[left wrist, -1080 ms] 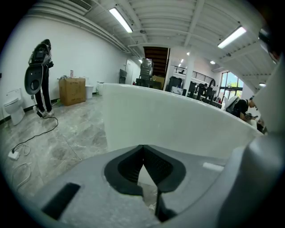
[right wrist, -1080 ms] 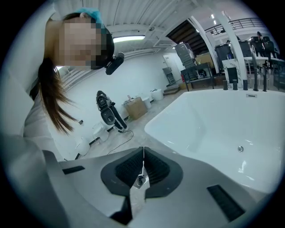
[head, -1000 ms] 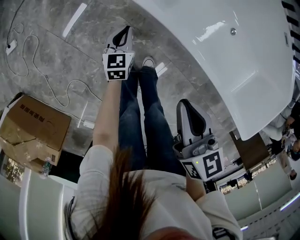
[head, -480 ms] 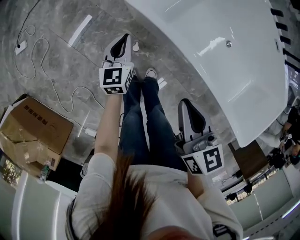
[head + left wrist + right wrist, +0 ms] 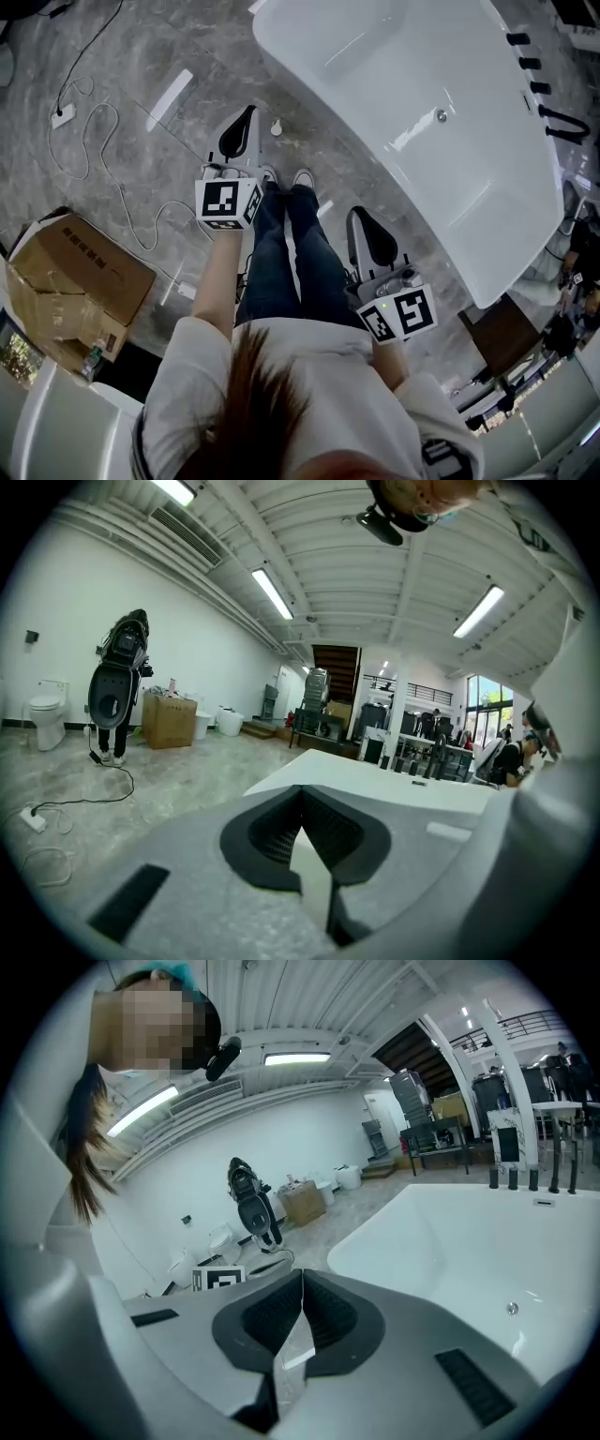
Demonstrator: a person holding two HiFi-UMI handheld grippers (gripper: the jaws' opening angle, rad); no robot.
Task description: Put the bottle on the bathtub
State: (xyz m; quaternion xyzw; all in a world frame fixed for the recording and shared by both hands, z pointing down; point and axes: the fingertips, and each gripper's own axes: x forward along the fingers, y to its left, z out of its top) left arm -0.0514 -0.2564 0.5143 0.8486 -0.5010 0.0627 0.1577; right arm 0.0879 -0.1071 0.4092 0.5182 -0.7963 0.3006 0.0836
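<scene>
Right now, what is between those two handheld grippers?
The person's own legs, in blue jeans, stand between the left gripper and the right gripper; the head view shows it.

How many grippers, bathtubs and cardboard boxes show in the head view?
Grippers: 2 (left gripper, right gripper)
Bathtub: 1
Box: 1
Total: 4
</scene>
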